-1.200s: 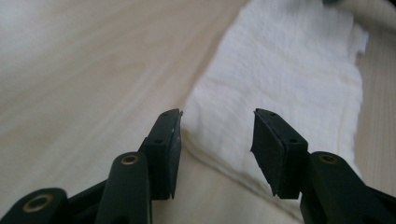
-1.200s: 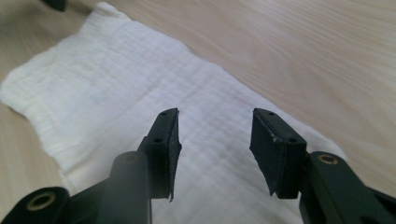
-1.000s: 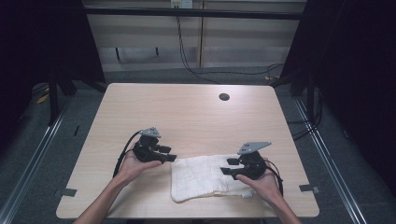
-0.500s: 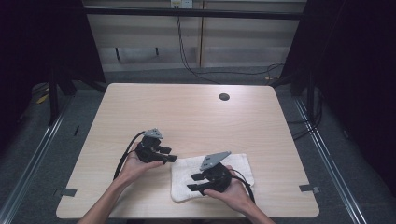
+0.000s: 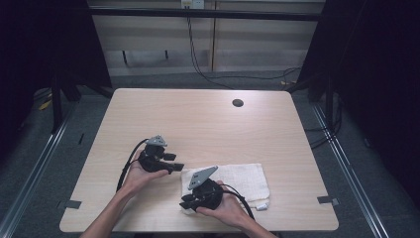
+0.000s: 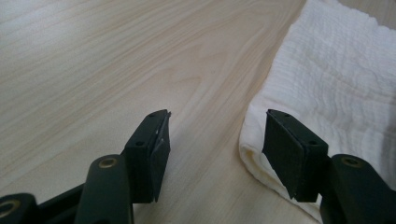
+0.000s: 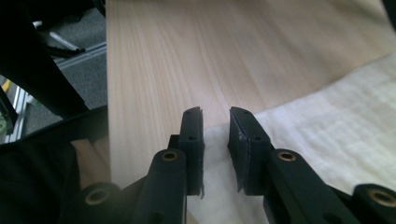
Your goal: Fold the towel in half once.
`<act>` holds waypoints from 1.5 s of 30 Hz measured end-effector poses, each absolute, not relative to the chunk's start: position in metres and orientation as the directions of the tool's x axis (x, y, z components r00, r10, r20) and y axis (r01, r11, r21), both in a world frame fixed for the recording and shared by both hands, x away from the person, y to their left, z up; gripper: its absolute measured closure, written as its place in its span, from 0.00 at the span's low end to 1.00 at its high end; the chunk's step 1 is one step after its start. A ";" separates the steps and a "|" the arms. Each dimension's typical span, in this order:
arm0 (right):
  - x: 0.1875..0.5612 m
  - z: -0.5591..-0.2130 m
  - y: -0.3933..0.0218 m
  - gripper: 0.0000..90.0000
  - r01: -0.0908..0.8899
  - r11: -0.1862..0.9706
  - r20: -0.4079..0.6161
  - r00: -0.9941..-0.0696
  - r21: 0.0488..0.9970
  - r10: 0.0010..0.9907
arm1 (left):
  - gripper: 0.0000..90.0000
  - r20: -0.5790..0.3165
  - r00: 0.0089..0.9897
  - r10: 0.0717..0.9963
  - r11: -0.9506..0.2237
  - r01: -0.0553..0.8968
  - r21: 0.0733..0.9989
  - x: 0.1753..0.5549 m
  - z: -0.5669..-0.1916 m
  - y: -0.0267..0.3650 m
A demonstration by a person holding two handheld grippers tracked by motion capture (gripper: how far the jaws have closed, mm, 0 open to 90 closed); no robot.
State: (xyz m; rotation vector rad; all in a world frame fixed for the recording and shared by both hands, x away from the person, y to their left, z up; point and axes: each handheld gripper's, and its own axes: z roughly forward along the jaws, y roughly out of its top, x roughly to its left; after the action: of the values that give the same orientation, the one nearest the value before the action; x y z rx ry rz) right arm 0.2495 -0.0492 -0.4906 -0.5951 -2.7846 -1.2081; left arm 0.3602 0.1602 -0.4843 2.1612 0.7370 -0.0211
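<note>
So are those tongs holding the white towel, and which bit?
Nothing is gripped yet. The right tongs have just been closing over the towel's near-left corner, a gap left between the pads. The left tongs stand open beside its edge.

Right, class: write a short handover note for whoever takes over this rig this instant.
Left gripper: jaws open, just been opening, nothing between them; one jaw over the towel's left edge, the other over bare table.
Right gripper: jaws narrow, just been closing, over the towel's near left corner; a gap shows, no grip yet.
Towel: flat, near the table's front edge.
Done: both grippers at the towel.
Left: probably grip the corner and fold.
</note>
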 end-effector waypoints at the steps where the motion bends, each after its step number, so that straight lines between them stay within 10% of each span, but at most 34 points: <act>1: 0.249 -0.492 -0.049 0.82 0.369 0.626 0.194 -0.923 0.687 0.331 | 0.46 -0.252 0.828 0.501 -0.487 0.511 0.708 0.360 -0.485 0.160; 14: 0.237 -0.499 -0.046 0.63 0.295 0.643 0.136 -0.949 0.707 0.286 | 0.45 -0.255 0.827 0.502 -0.493 0.515 0.701 0.359 -0.487 0.158; 25: 0.240 -0.502 -0.051 0.89 0.261 0.629 0.079 -0.950 0.732 0.302 | 0.43 -0.273 0.800 0.535 -0.449 0.542 0.710 0.364 -0.482 0.173; 45: 0.245 -0.500 -0.050 0.92 0.324 0.624 0.133 -0.934 0.711 0.333 | 0.50 -0.277 0.853 0.443 -0.549 0.502 0.668 0.351 -0.498 0.145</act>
State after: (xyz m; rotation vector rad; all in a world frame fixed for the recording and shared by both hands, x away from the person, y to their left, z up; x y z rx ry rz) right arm 0.2447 -0.0496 -0.5003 -0.5743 -2.8413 -1.2401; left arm 0.3513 0.1447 -0.4979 2.2337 0.6824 -0.0963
